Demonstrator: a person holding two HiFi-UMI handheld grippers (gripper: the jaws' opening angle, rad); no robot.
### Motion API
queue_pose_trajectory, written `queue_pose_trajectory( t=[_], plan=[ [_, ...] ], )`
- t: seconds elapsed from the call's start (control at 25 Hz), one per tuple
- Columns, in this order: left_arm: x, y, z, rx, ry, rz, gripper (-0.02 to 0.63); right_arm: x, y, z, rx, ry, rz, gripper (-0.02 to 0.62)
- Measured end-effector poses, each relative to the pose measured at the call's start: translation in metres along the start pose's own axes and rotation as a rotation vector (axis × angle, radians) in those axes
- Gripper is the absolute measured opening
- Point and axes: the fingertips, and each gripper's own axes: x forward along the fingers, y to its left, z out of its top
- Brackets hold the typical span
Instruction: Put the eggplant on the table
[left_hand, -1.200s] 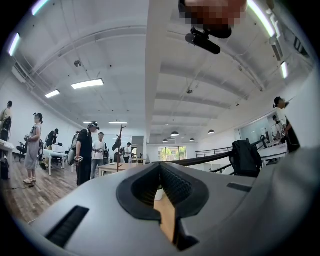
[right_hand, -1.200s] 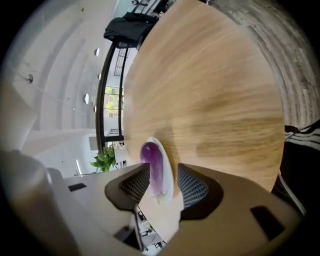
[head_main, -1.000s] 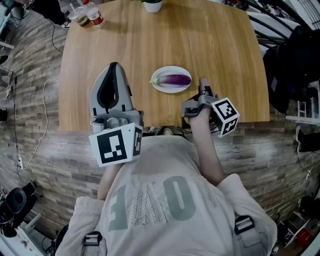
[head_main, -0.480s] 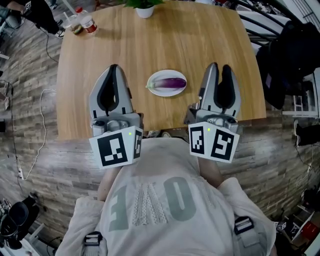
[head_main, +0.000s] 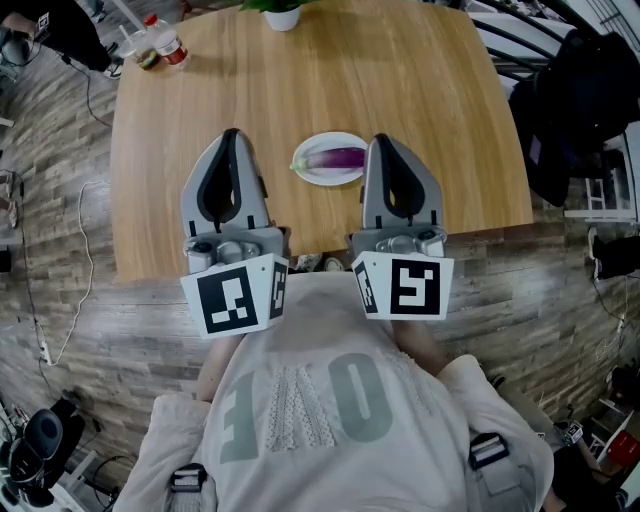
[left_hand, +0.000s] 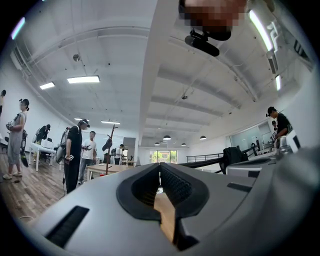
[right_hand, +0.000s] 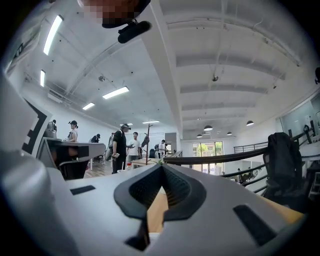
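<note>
A purple eggplant (head_main: 338, 157) lies on a small white plate (head_main: 308, 171) near the front of the wooden table (head_main: 320, 80). My right gripper (head_main: 385, 142) hovers just right of the plate, held level, its jaws shut with nothing between them. My left gripper (head_main: 231, 135) is raised to the plate's left, also shut and empty. In the left gripper view the closed jaws (left_hand: 160, 167) point out across the room, and the right gripper view shows its jaws (right_hand: 161, 167) closed tip to tip. The eggplant is not seen in either gripper view.
A white plant pot (head_main: 281, 17) stands at the table's far edge, with bottles and cups (head_main: 160, 45) at the far left corner. A dark chair with clothing (head_main: 560, 110) sits right of the table. Several people (left_hand: 75, 150) stand across the room.
My right gripper rose from the table's front edge, rolled upright and moved left beside the plate, and its open jaws closed. The left gripper stayed put.
</note>
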Motion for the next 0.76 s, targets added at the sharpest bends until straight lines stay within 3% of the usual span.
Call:
queue_pose_trajectory(
  t=[0.76],
  plan=[
    [-0.0011,-0.0090,0.0015,-0.016,-0.001,-0.024,0.009,0.0009,0.0072,0.0020,-0.002,0.005,0.065,0.018]
  ],
)
